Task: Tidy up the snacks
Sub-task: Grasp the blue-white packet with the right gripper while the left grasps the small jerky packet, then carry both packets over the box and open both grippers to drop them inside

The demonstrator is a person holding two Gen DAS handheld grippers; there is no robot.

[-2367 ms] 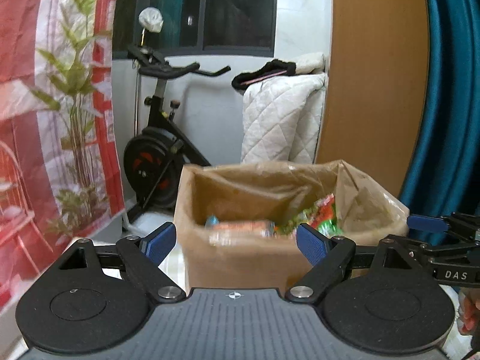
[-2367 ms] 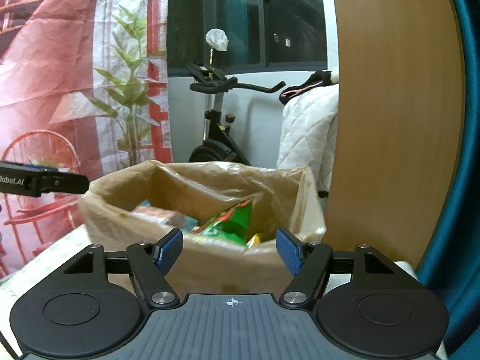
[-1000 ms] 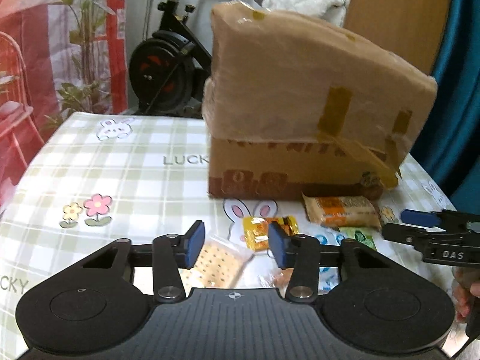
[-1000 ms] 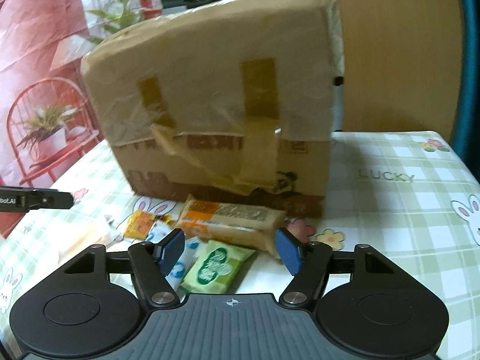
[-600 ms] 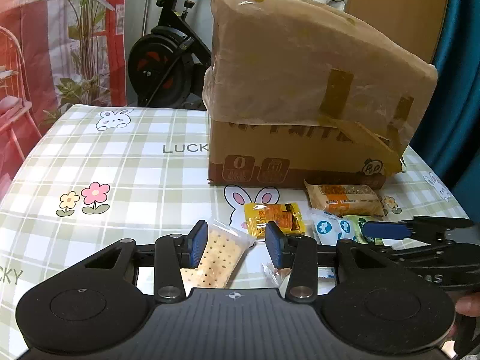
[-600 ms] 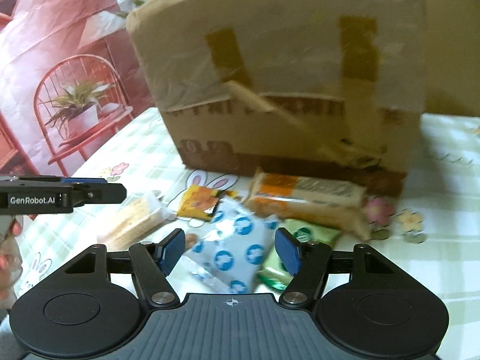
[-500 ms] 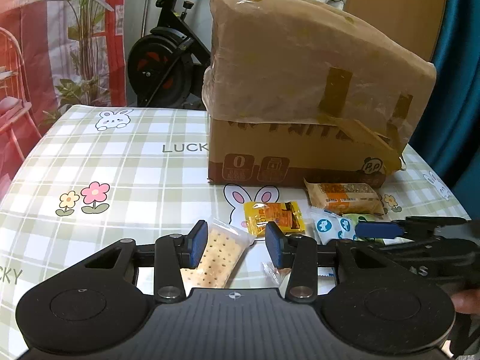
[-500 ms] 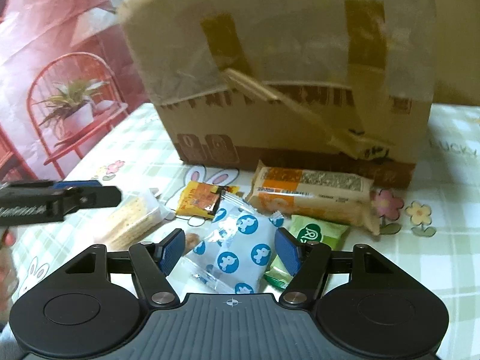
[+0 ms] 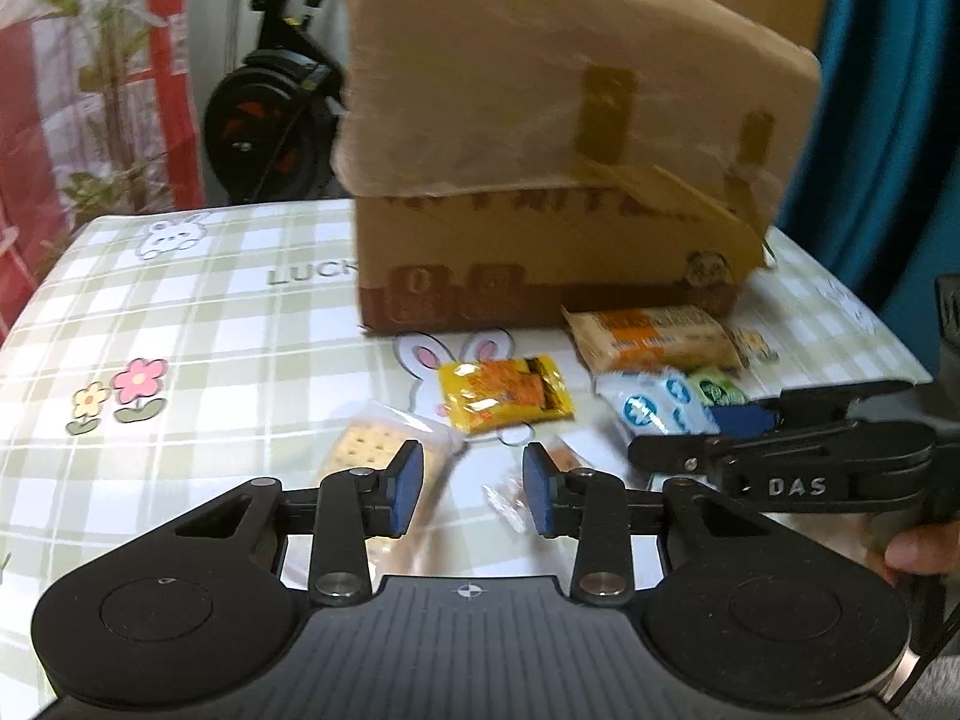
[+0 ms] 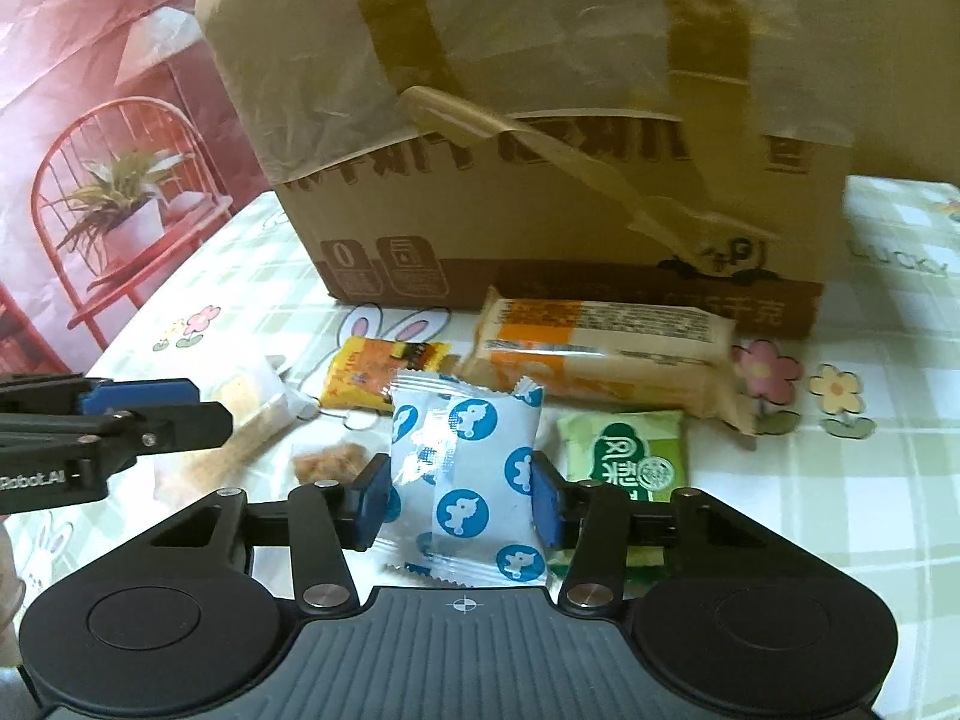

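- Closing on a white packet with blue round prints [image 10: 474,480], the right gripper [image 10: 461,501] has its blue pads at the packet's two side edges; its jaws have just been narrowing, and the packet's wrapper bulges between them.
- The left gripper [image 9: 471,489] hangs low over the surface [image 9: 228,360] with its jaws part-way spread and just narrowed; nothing is pinched. Its left pad overlaps a clear-wrapped cracker pack [image 9: 384,456] in the view, and whether they touch cannot be told; a small clear packet of brown bits [image 9: 534,480] lies by its right pad.
- In the right wrist view, the loose snacks lie in a cluster on the near side of a tall cardboard box [image 10: 540,138], which stands on the far part of the checked surface.
- A long orange-and-white bar [image 10: 600,354] lies just in front of the box, running left to right.
- A yellow-orange packet [image 10: 372,372] lies left of the bar, and a green packet [image 10: 624,450] lies just right of the white packet, partly behind the right gripper's right finger.
- The box's upper part is covered with translucent film held by brown tape strips [image 10: 408,42].
- In the left wrist view, a person's fingertip [image 9: 918,552] shows at the right edge beneath the right gripper's body, and an exercise bike [image 9: 270,102] stands beyond the surface's far left edge.
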